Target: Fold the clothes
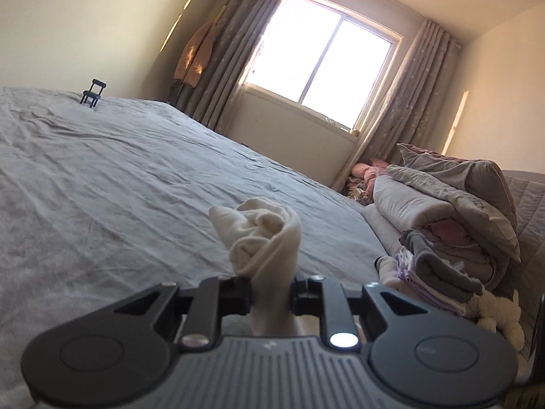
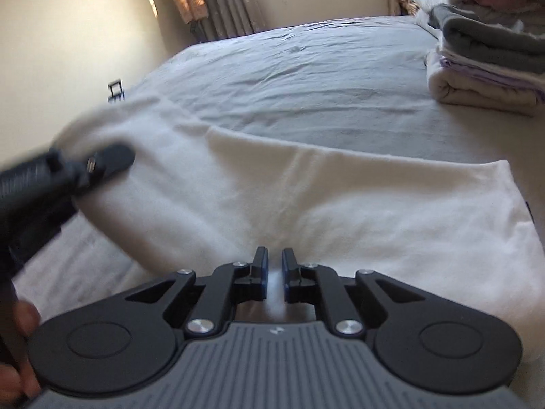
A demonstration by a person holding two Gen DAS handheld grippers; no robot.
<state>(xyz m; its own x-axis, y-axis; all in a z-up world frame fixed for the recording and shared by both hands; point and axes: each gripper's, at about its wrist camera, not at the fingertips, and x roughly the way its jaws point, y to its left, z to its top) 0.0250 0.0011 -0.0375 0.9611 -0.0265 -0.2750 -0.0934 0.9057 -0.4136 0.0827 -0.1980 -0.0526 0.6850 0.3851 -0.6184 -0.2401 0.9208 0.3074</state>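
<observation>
Left tongs [image 1: 271, 293] clamp cream garment [image 2: 306, 197]; right tongs [image 2: 274, 272] pinch same garment.

Pretty ordinary bedroom; cream walls [image 1: 85, 17] all round, with streaks of sun slanting across them. Big sliding window [image 1: 327, 64] on the far wall, totally blown out with daylight; grey patterned curtains [image 1: 221, 51] pulled back on both sides. There's a tan coat [image 1: 196, 56] hanging in the corner just left of the curtain. Most of the room is a wide bed under a wrinkled grey sheet [image 1: 119, 170]; a tiny dark toy-sized chair [image 1: 92, 93] stands way off at its far edge. Over on the right side sits a heap of grey quilts and pillows [image 1: 460, 191]; something pink [image 1: 366, 173] is tucked behind it, below the window.
</observation>
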